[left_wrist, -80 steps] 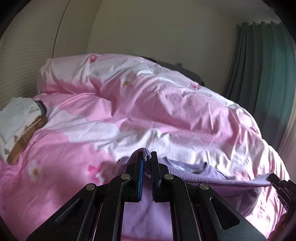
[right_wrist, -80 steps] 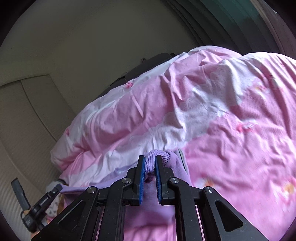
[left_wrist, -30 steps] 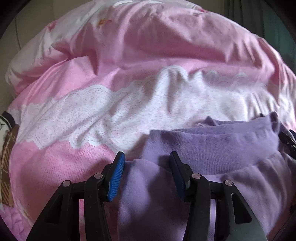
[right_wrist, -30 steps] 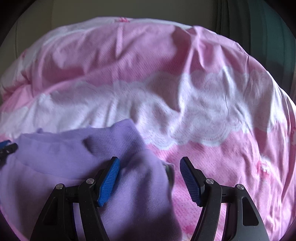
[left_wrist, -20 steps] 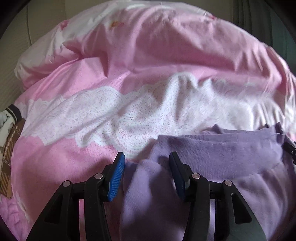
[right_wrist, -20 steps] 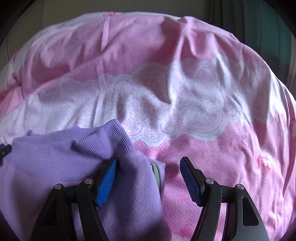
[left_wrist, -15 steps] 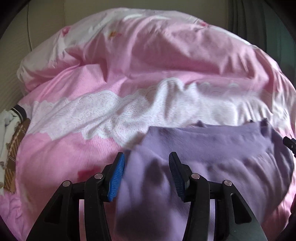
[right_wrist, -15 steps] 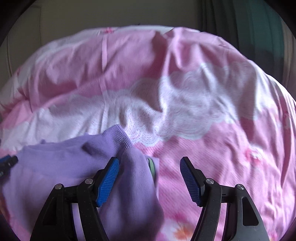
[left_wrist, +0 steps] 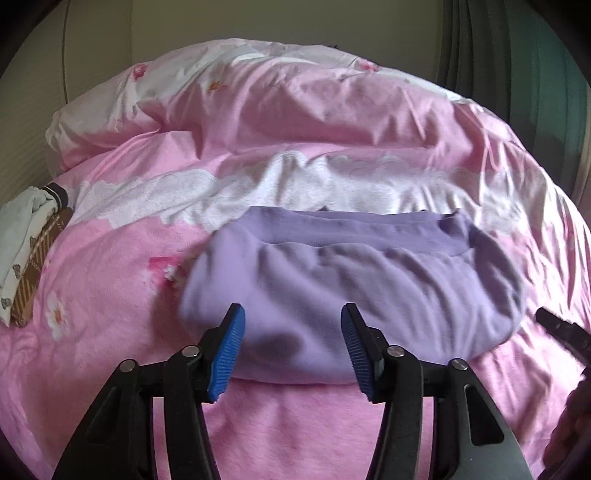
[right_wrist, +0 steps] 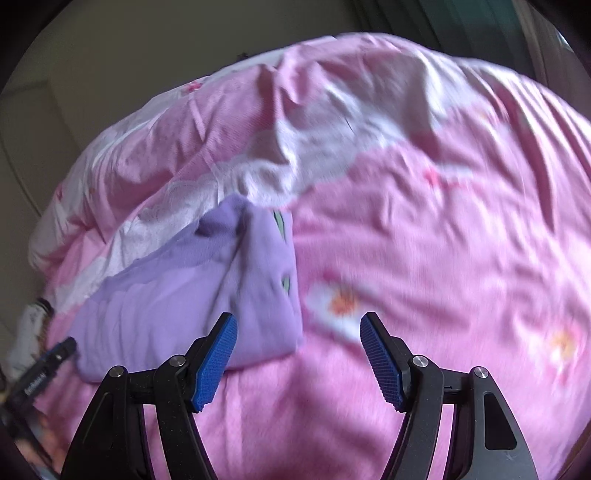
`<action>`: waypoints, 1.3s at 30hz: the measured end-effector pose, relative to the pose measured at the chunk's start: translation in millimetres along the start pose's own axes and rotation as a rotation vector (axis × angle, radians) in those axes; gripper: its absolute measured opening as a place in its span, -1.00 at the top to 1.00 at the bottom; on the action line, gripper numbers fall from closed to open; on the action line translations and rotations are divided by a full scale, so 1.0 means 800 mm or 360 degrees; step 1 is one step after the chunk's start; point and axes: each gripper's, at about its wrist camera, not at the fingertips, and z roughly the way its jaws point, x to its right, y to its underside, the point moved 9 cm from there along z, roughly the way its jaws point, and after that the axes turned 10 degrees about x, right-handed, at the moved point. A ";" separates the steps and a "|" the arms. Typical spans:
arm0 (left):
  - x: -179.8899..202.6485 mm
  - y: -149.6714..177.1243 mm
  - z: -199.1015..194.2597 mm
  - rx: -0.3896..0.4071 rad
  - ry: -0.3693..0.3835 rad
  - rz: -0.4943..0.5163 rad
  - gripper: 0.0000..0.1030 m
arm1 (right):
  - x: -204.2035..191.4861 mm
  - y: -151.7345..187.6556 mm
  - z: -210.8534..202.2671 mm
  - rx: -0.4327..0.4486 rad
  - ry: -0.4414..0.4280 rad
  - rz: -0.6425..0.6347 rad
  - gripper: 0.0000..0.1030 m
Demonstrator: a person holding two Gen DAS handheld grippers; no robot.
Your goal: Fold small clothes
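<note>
Purple garment (left_wrist: 351, 291) is laid folded on the pink duvet (left_wrist: 295, 122), mid-frame. Left gripper (left_wrist: 291, 343), jaws just opening, and right gripper (right_wrist: 299, 354) are both held apart, empty.

Pink floral duvet (left_wrist: 295, 122), green curtain (left_wrist: 546, 55), cream wall (left_wrist: 258, 22)

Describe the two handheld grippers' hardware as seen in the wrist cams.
Both match: the left gripper and right gripper have black angular linkage arms with silver pivot rivets, and each finger ends in a ribbed blue pad. Seen from the right cam, the left gripper's black body carries small white lettering, unreadable. No cables or sleeves visible.
</note>
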 end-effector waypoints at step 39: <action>-0.003 0.020 0.034 0.0051 0.0052 -0.0047 -0.14 | -0.023 -0.006 0.023 -0.0099 -0.0103 -0.0421 0.32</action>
